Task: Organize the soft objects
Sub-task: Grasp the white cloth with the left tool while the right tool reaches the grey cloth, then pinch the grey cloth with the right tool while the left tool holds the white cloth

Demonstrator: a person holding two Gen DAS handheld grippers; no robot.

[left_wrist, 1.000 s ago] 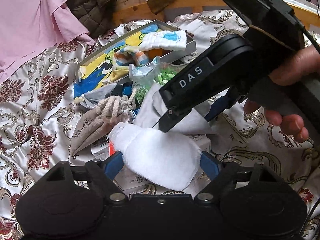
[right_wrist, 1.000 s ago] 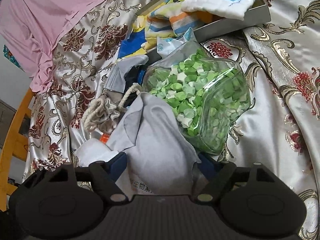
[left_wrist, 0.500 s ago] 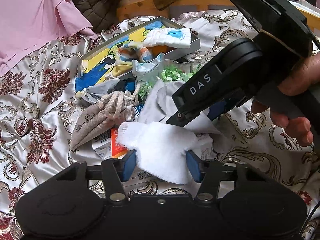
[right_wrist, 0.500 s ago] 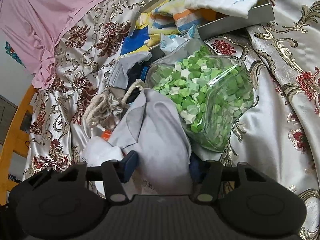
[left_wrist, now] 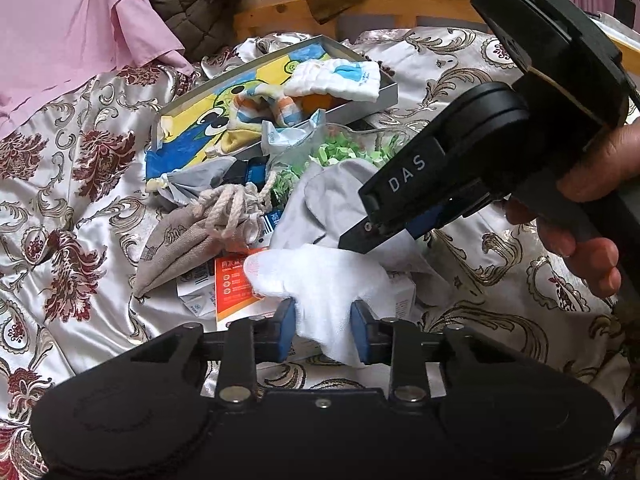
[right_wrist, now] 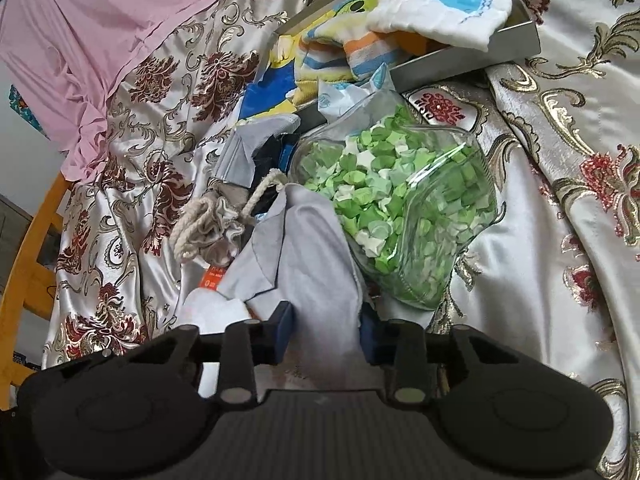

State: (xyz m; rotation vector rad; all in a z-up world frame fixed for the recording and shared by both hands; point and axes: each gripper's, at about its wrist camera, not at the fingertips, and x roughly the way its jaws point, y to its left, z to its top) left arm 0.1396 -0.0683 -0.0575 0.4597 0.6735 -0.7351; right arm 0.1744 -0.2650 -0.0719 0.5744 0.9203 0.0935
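A white cloth (left_wrist: 320, 280) lies on the patterned bedspread, and my left gripper (left_wrist: 323, 330) is closing on it: both blue pads press its near end, which bunches between them. A grey cloth (right_wrist: 312, 248) lies just behind it, also seen in the left wrist view (left_wrist: 332, 200). My right gripper (right_wrist: 326, 332) is closing too, with the grey cloth filling the gap between its pads. In the left wrist view the right gripper (left_wrist: 384, 236) comes in from the right, held by a hand (left_wrist: 592, 184), its tip on the grey cloth beside the white one.
A clear container of green paper pieces (right_wrist: 408, 208) lies right of the grey cloth. Behind it stands a grey tray (right_wrist: 480, 56) of small towels. A beige drawstring pouch (left_wrist: 188, 236) and an orange-and-white packet (left_wrist: 234, 284) lie left. Pink fabric (left_wrist: 60, 20) and a wooden frame (left_wrist: 400, 4) border the bed.
Both grippers' jaws have narrowed from wide apart to pressing on their cloths: left on the white one, right on the grey one. The white cloth has bunched up. Neither hand has shifted.
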